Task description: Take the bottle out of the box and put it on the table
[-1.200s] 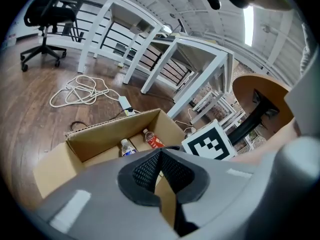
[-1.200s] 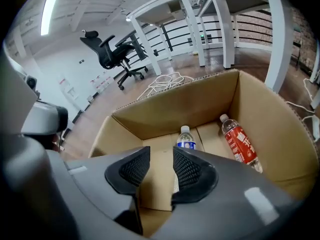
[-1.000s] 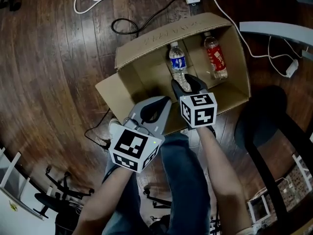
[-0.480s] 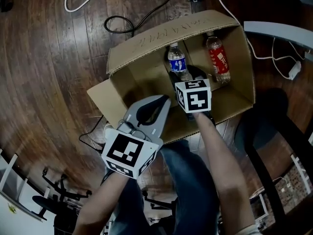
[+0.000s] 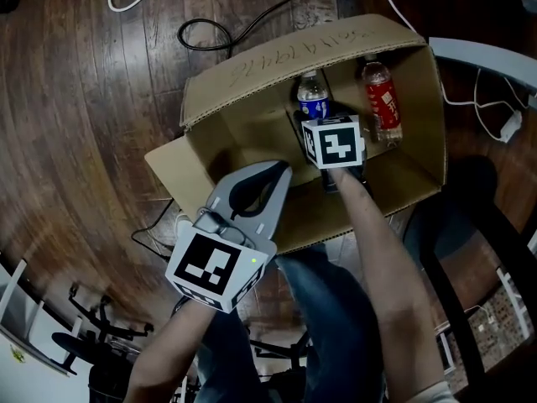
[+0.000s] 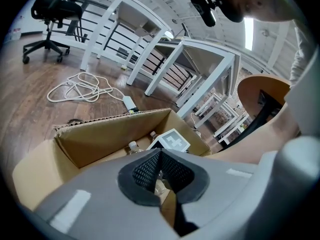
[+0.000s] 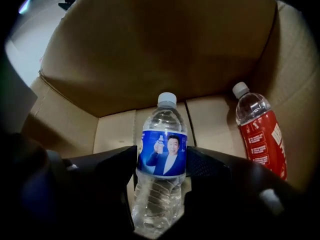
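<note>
Right gripper view | right gripper (image 7: 161, 156) nearer; jaws wide, just been opening, blue-labelled water bottle (image 7: 163, 124) between them, unclamped | bottle lay on cardboard box (image 7: 150, 49) floor, cap toward far wall, long axis square to closing line | left gripper (image 6: 160, 155) closed, empty.

The wooden floor (image 5: 75, 99) carries an open cardboard box (image 5: 277, 57) and cables (image 5: 180, 34).

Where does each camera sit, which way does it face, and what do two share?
Head view: on the head, steeply down into the cardboard box; forearms, legs, left gripper, right gripper.
Left gripper view: on that gripper, past its shut jaws over the box; a forearm shows.
Right gripper view: inside the box, facing the blue-label bottle between jaws that have just been opening; no body.
Head and right gripper views share the red-label bottle.
</note>
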Tool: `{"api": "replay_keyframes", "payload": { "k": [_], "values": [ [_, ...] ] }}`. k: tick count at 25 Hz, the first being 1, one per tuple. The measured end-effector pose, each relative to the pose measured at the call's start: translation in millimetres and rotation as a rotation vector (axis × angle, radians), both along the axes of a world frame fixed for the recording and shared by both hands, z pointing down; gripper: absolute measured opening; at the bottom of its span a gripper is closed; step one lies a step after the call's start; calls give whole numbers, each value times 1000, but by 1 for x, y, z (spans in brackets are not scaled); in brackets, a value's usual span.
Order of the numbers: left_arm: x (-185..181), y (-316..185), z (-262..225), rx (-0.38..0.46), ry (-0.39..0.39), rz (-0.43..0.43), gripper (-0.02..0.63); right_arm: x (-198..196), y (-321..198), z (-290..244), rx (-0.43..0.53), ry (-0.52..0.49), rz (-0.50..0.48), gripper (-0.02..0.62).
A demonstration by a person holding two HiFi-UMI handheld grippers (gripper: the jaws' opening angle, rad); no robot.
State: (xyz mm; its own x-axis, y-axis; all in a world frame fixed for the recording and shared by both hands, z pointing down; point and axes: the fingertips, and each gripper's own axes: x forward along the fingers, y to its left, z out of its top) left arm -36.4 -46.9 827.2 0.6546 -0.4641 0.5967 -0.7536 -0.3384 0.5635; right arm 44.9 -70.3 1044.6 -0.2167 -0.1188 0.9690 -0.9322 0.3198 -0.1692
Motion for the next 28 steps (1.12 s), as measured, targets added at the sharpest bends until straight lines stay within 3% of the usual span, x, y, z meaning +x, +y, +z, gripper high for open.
{"api": "replay_keyframes", "payload": {
  "k": [10,16,23,28],
  "values": [
    [-3,-6,8,-9,1,-6,0,3,-2,21,-53,65,-8,353],
    [-9,-4,11,-11,-14,-3,0,8,-3,16,-52,51,-15,288],
    [-3,5,3,-28,-39,57,0,8,-4,-16,27,2,3,287],
    [8,5,-33,-11,-42,106,0,5,-6,-63,95,-47,45,284]
  ]
}}
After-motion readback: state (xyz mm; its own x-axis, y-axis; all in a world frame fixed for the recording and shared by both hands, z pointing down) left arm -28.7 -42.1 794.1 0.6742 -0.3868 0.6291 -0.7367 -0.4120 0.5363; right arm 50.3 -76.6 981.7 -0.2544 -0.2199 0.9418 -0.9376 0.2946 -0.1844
